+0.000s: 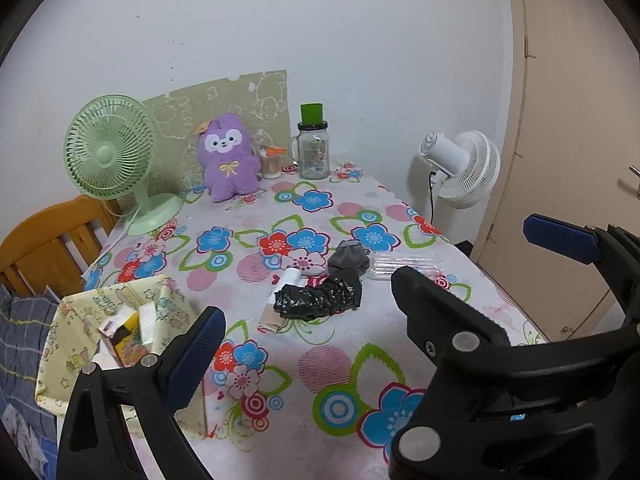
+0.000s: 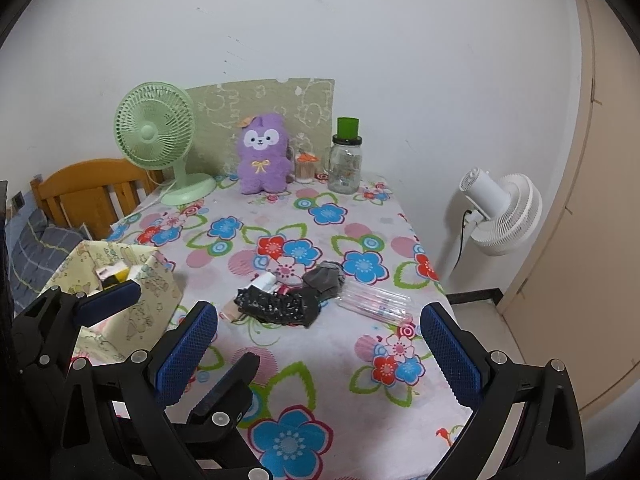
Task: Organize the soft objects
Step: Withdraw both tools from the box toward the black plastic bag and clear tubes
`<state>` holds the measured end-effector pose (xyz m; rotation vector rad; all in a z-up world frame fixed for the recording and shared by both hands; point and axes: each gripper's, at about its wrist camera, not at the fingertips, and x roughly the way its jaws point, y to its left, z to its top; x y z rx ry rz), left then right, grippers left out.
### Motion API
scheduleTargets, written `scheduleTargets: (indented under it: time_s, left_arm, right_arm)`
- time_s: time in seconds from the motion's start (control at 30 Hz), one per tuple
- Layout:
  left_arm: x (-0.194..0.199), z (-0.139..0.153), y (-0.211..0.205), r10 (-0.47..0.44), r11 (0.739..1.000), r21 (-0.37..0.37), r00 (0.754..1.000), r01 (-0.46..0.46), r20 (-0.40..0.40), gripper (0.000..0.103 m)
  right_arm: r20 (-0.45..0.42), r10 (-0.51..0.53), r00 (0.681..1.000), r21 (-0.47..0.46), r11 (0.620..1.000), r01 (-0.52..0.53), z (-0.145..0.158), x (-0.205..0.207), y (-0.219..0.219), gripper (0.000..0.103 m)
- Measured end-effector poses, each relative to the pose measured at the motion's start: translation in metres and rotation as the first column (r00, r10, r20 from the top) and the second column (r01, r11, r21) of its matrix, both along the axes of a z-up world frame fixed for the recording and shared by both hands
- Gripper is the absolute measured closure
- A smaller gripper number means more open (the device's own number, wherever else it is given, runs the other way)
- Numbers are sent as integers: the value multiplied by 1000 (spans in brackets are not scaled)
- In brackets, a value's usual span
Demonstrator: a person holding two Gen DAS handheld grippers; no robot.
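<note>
A crumpled black plastic bag (image 1: 318, 299) (image 2: 276, 306) lies mid-table with a grey cloth bundle (image 1: 349, 260) (image 2: 325, 274) behind it and a small white and beige roll (image 1: 289, 280) (image 2: 265, 281) at its left. A purple plush toy (image 1: 229, 157) (image 2: 263, 153) sits at the table's back. A yellow fabric bin (image 1: 72, 344) (image 2: 154, 284) stands at the table's left edge, holding small packets. My left gripper (image 1: 308, 312) is open and empty near the table's front. My right gripper (image 2: 320, 354) is open and empty beside it, also seen in the left wrist view (image 1: 468, 248).
A green desk fan (image 1: 110, 152) (image 2: 156, 132), a glass jar with green lid (image 1: 313, 146) (image 2: 345, 158) and a small toothpick jar (image 1: 271, 163) stand at the back. A clear plastic sleeve (image 1: 404, 266) (image 2: 374, 300) lies right of the cloth. A white floor fan (image 2: 504, 208) stands right of the table.
</note>
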<state>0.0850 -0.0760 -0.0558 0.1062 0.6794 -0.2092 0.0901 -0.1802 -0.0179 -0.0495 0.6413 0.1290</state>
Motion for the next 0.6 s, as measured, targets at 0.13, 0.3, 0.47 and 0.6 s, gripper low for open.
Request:
scheduleTargets:
  time_s: [0.13, 0.3, 0.47, 0.6]
  left_arm:
    - [7, -4, -6, -13, 1000, 12, 1000, 13, -7, 3]
    - [19, -10, -11, -25, 1000, 12, 999, 25, -23, 3]
    - [30, -16, -15, -34, 999, 13, 999, 34, -30, 3]
    - [37, -20, -15, -37, 999, 11, 999, 38, -38, 3]
  right_arm:
    - [-16, -5, 1000, 5, 1000, 5, -5, 9, -5, 0]
    - [-31, -15, 999, 9, 1000, 15, -11, 20, -11, 0]
    - [-43, -24, 999, 8, 1000, 24, -18, 31, -14, 0]
    - [-51, -28, 998, 11, 1000, 28, -23, 38, -14, 0]
